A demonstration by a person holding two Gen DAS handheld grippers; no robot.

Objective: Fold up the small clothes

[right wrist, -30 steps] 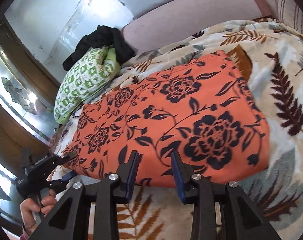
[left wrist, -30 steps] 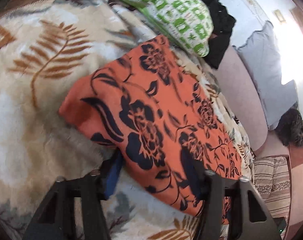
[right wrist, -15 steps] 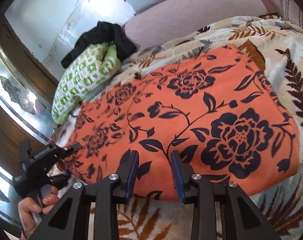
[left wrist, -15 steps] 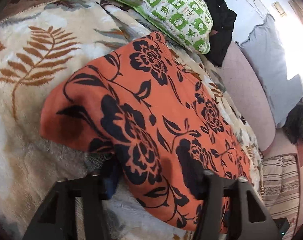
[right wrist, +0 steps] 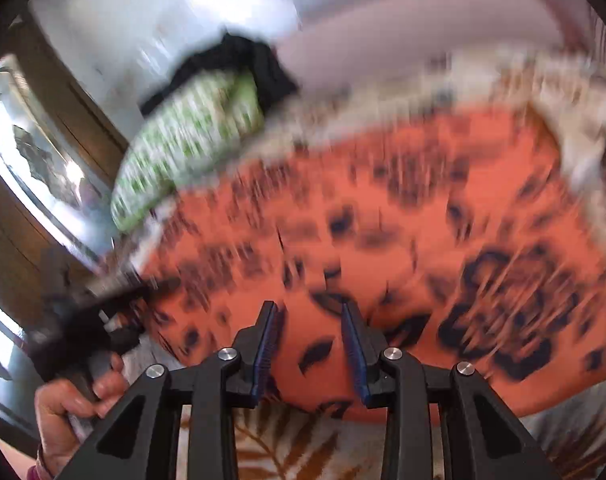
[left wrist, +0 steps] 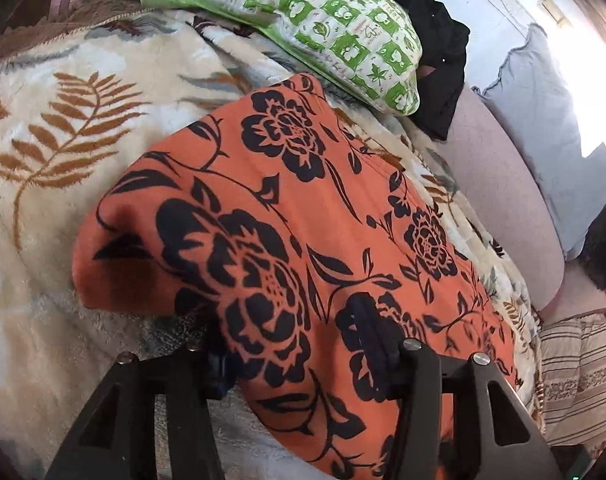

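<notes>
Orange floral garment [left wrist: 303, 216] lies flat on the leaf-print blanket [left wrist: 63, 152], near edge in reach of both claws.

Left claw [left wrist: 303, 360] is held wide apart, edge draped between its fingers, not clamped. Right claw [right wrist: 309, 344] is seen parted over the near hem; view blurred. Fabric is judged thin, light, limp, likely to sag and slide. Hold is best taken at corners and hem.

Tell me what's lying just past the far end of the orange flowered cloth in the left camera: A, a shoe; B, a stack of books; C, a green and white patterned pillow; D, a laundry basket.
C: the green and white pillow lies beyond the orange flowered cloth's far end.
</notes>
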